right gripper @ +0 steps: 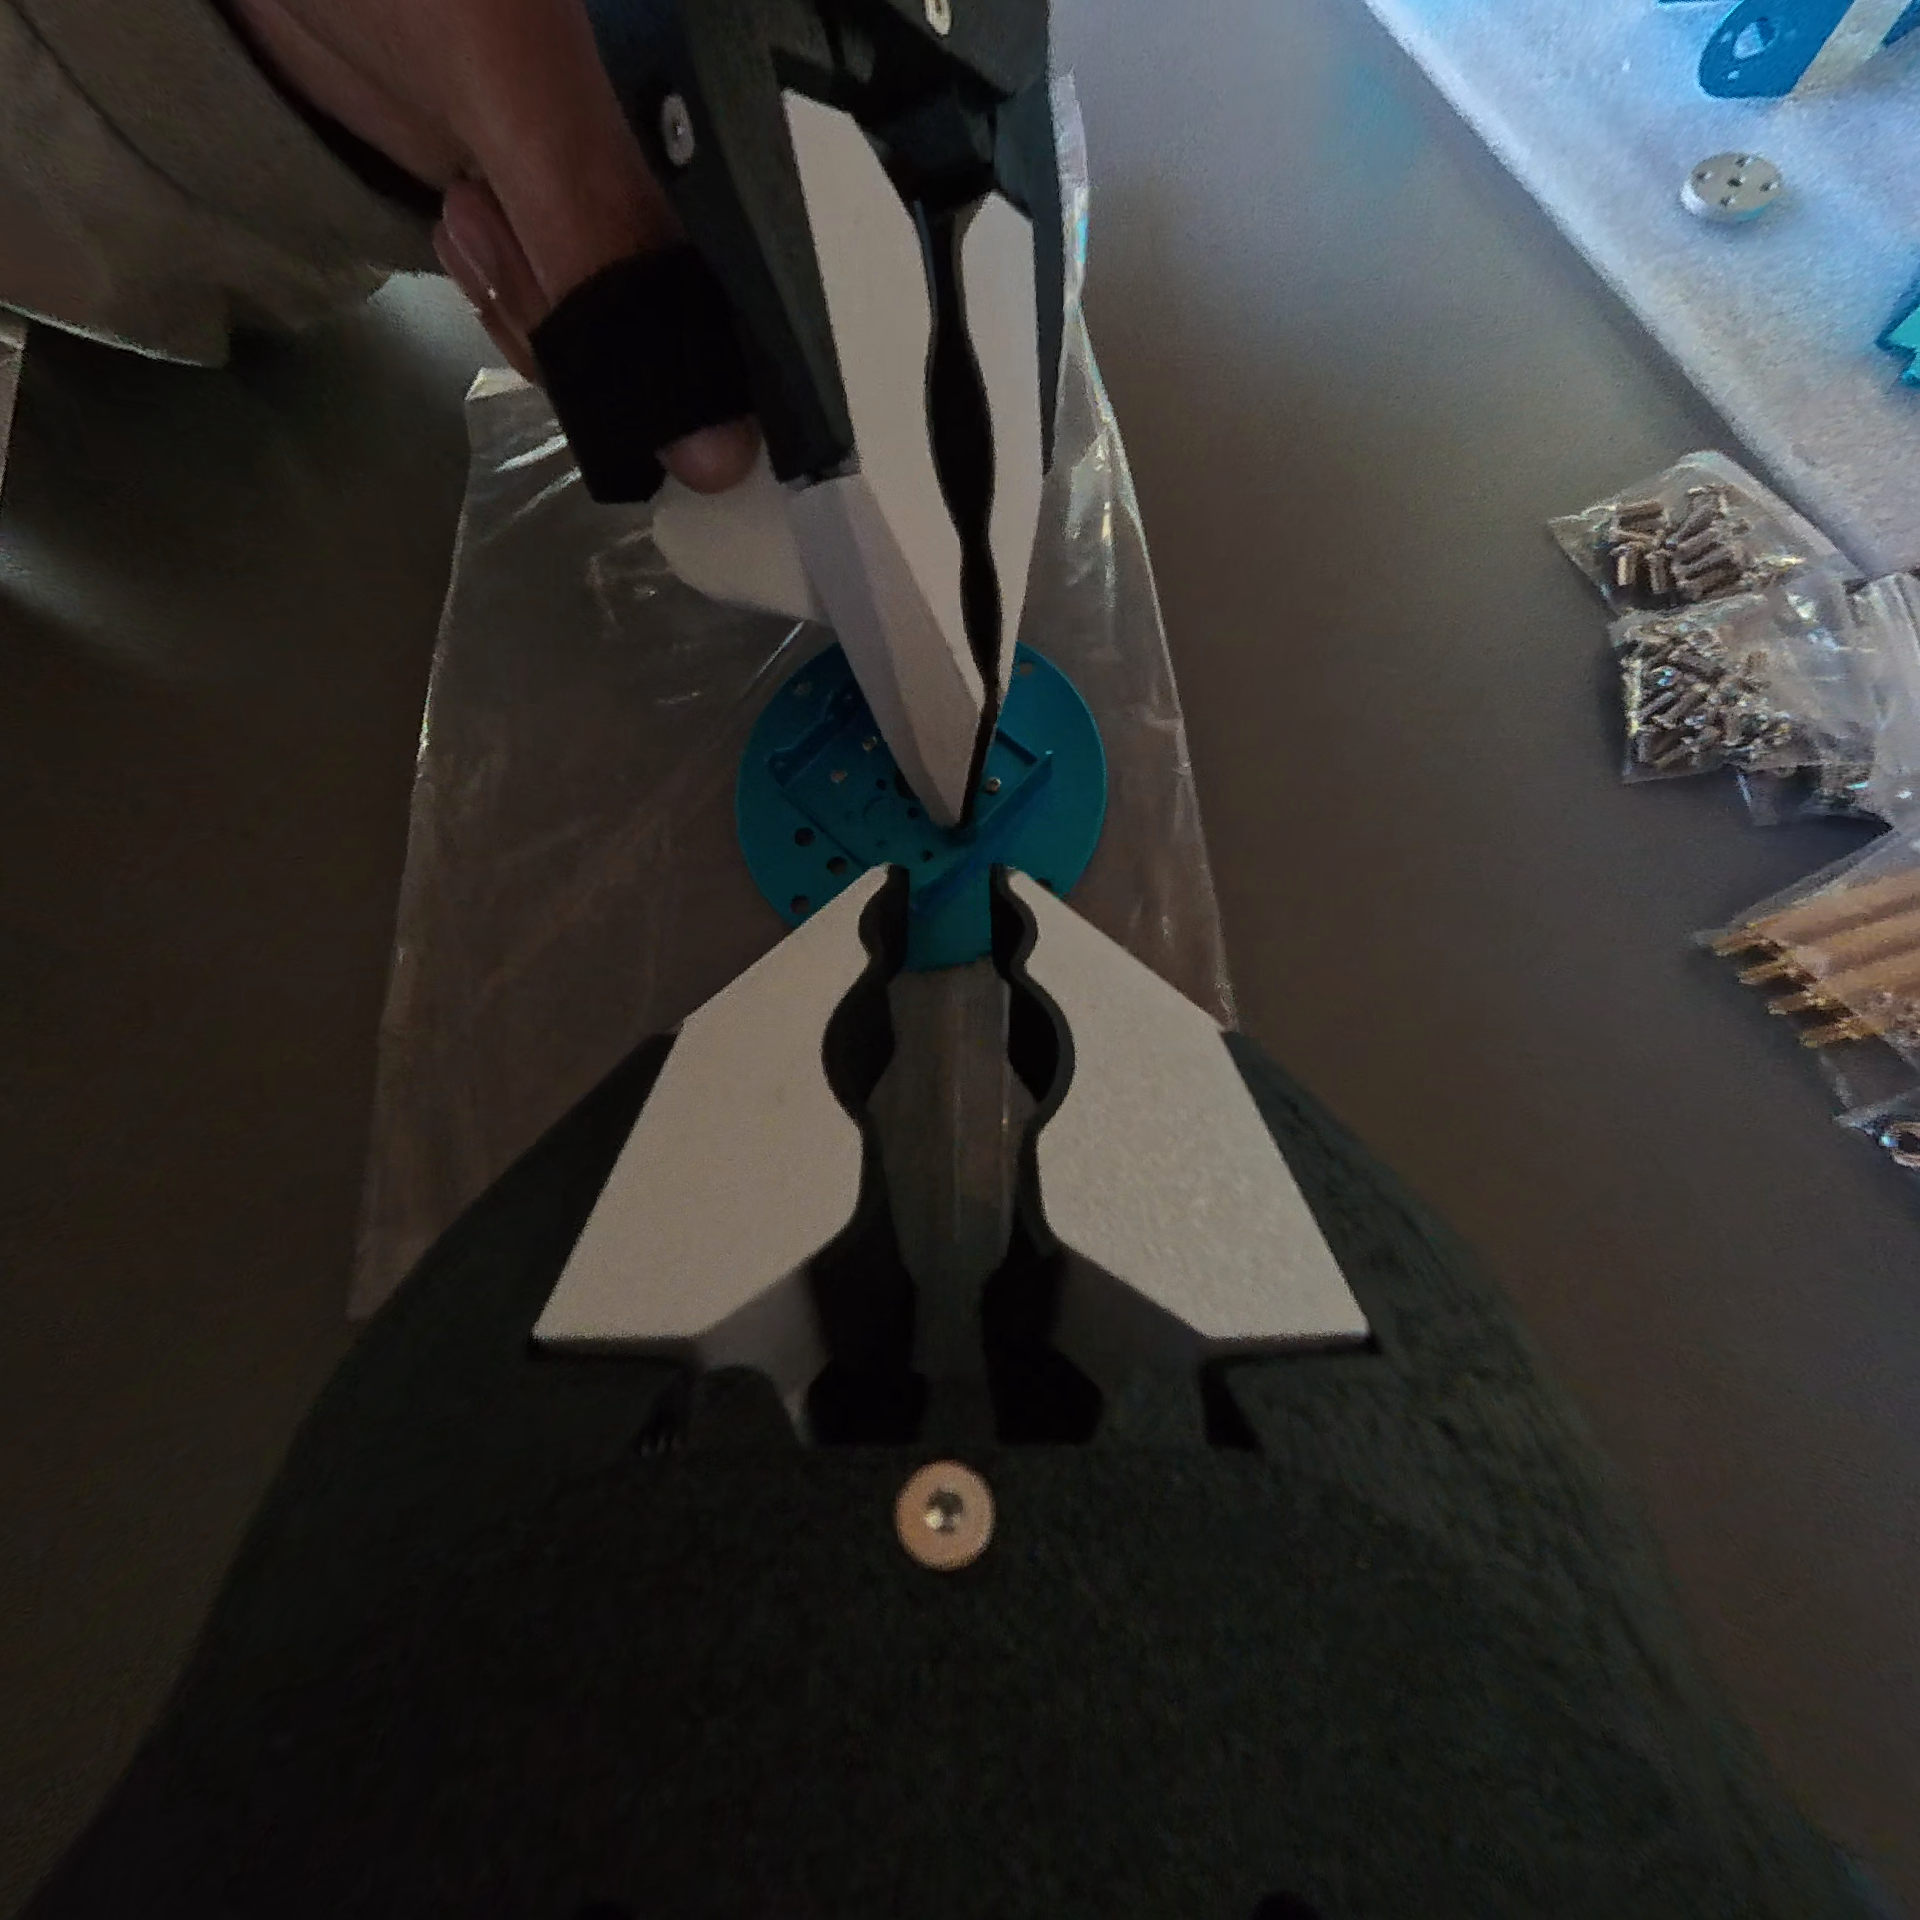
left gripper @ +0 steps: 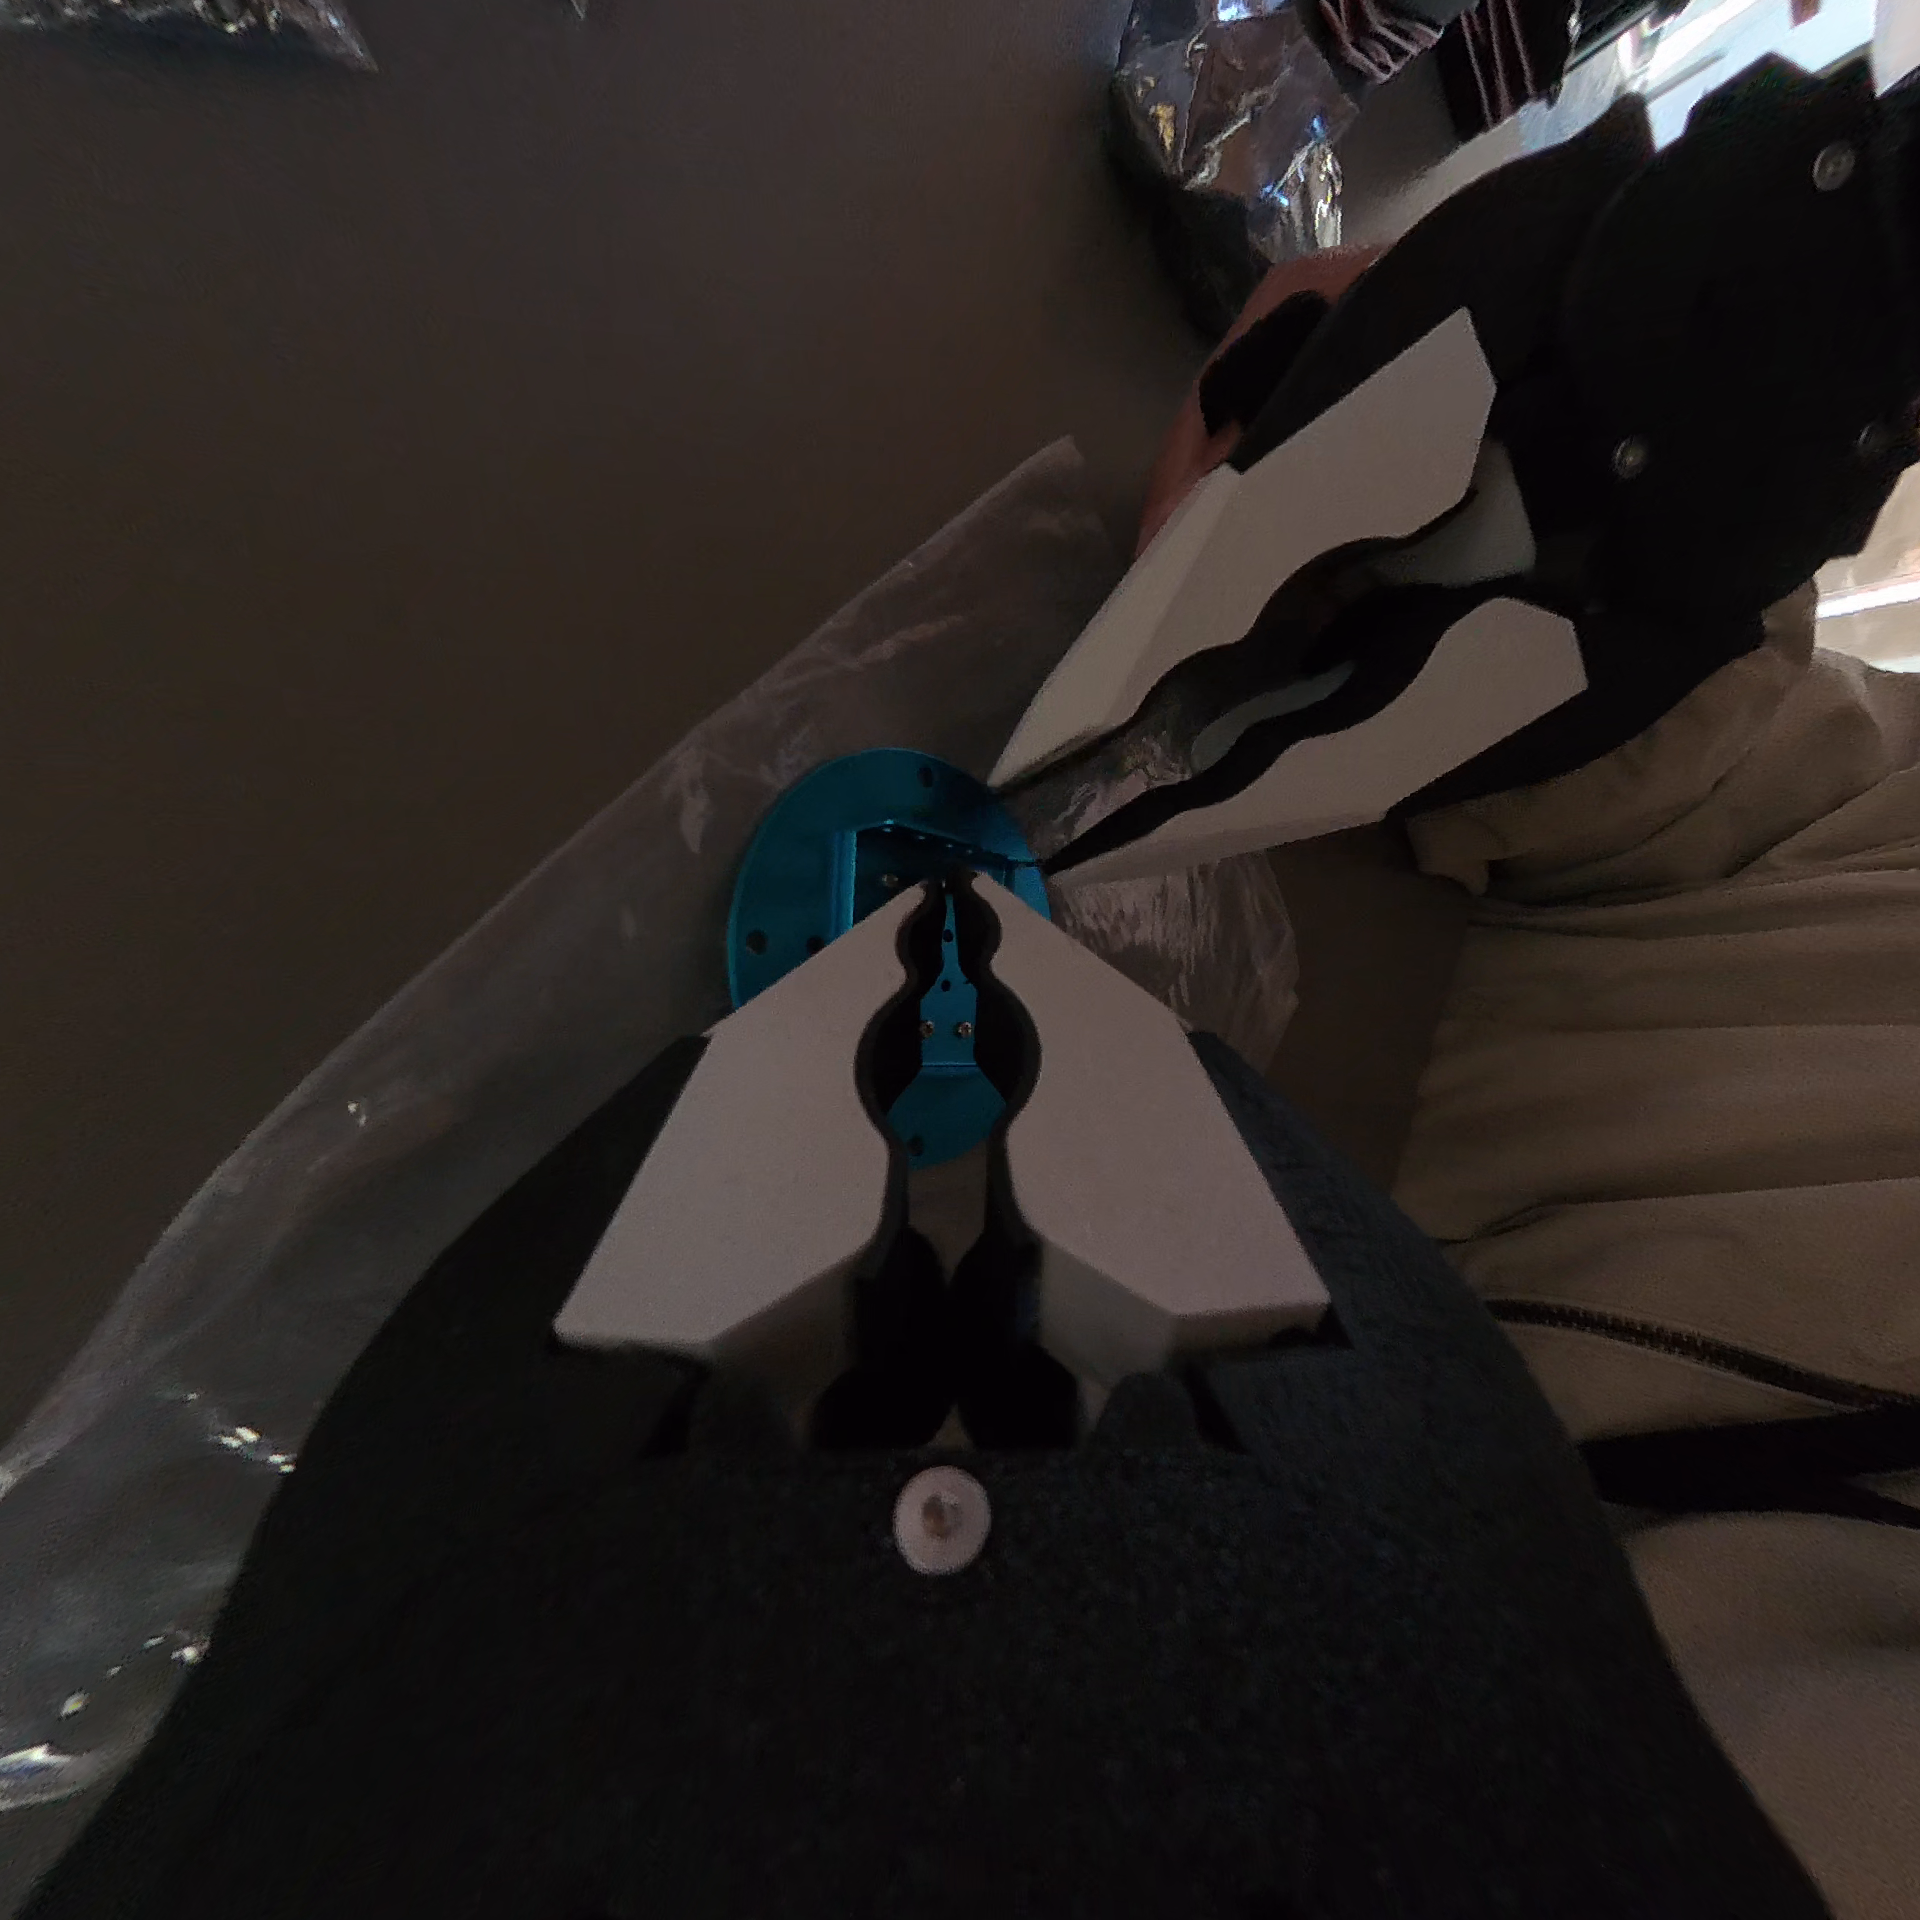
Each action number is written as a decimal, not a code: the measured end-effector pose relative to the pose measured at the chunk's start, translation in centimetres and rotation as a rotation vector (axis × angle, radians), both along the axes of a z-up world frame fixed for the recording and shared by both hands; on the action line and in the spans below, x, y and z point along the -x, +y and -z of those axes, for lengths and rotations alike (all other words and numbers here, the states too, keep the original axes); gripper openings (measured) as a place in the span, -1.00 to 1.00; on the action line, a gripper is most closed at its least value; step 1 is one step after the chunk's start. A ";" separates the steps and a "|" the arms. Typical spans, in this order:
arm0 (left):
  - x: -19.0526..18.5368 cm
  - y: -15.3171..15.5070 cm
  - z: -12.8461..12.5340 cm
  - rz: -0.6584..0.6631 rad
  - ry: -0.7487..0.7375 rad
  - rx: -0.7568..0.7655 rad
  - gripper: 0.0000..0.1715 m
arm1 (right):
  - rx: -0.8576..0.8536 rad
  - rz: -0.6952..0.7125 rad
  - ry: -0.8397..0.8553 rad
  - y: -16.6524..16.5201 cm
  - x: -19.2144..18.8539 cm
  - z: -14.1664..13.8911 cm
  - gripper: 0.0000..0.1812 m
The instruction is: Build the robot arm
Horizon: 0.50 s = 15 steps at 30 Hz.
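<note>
A blue metal disc with several holes and a small blue bracket fixed on it lies on a clear plastic bag on the grey-brown table. My left gripper is shut on a thin wall of the bracket. In the right wrist view it comes down from above onto the disc. My right gripper is shut on the upright blue wall of the bracket from the near side. In the left wrist view it reaches in from the upper right. The two sets of tips almost touch.
Clear bags of small screws and a bag of brass standoffs lie at the right. A pale sheet with more blue parts lies at the far right. A person's hand and beige jacket are close by. My two grippers' fingertips are within a few centimetres of each other.
</note>
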<state>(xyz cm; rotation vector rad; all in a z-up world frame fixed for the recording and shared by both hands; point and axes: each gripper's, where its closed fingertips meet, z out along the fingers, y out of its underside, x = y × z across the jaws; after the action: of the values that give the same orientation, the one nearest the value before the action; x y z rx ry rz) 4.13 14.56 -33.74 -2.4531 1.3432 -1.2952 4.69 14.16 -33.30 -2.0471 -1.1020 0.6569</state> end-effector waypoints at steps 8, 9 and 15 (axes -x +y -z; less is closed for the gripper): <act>0.0 0.0 0.0 -0.033 -0.053 0.030 -1.00 | -0.025 0.116 -0.057 0.7 0.6 0.2 -1.00; 0.0 0.1 -0.1 -0.036 -0.056 0.029 -1.00 | -0.017 0.131 -0.057 0.7 0.6 0.2 -1.00; -0.1 -0.1 -0.1 -0.031 -0.057 0.006 -0.99 | 0.028 0.193 -0.092 0.3 0.2 0.4 -0.91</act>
<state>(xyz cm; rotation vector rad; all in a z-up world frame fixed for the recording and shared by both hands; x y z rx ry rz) 4.19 14.50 -33.69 -2.4113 1.2851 -1.3530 4.50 14.45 -33.68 -2.1933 -0.9349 0.4878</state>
